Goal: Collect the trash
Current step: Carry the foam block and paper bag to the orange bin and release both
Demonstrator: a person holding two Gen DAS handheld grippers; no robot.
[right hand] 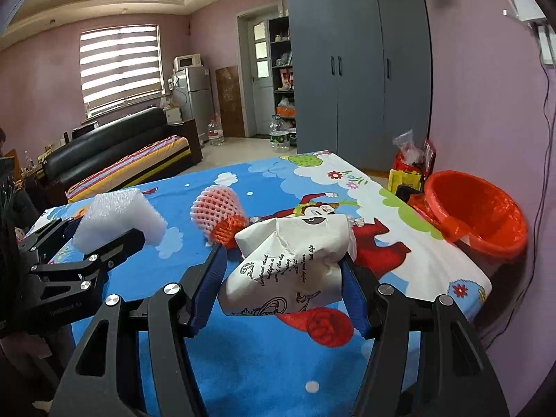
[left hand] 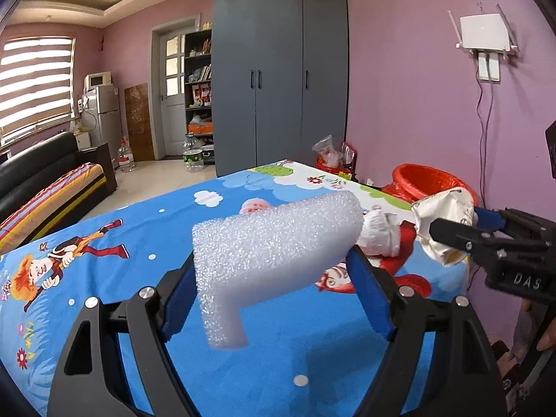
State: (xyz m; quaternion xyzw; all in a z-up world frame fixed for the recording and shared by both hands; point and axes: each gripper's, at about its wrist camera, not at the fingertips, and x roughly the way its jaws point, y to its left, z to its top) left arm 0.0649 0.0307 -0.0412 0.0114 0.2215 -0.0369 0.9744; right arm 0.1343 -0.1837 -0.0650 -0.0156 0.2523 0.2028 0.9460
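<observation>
My left gripper [left hand: 274,278] is shut on a white foam block [left hand: 274,243], which hangs above the table with the blue cartoon cloth [left hand: 139,208]. In the right wrist view the same left gripper [right hand: 104,236] and foam block [right hand: 118,215] show at the left. My right gripper [right hand: 283,278] is shut on a crumpled white printed paper bag [right hand: 292,264], also above the cloth. The left wrist view shows that right gripper [left hand: 462,229] with the paper bag [left hand: 441,215] near a red-lined bin [left hand: 427,180]. The bin [right hand: 476,208] stands open beside the table's far right edge.
A pink foam fruit net [right hand: 215,208] and an orange net [right hand: 232,229] lie on the cloth [right hand: 278,365] between the grippers. Bags [right hand: 410,160] sit on the floor by the grey wardrobe [right hand: 358,69]. A black sofa [right hand: 114,149] stands at the left. A cable [right hand: 542,139] hangs on the wall.
</observation>
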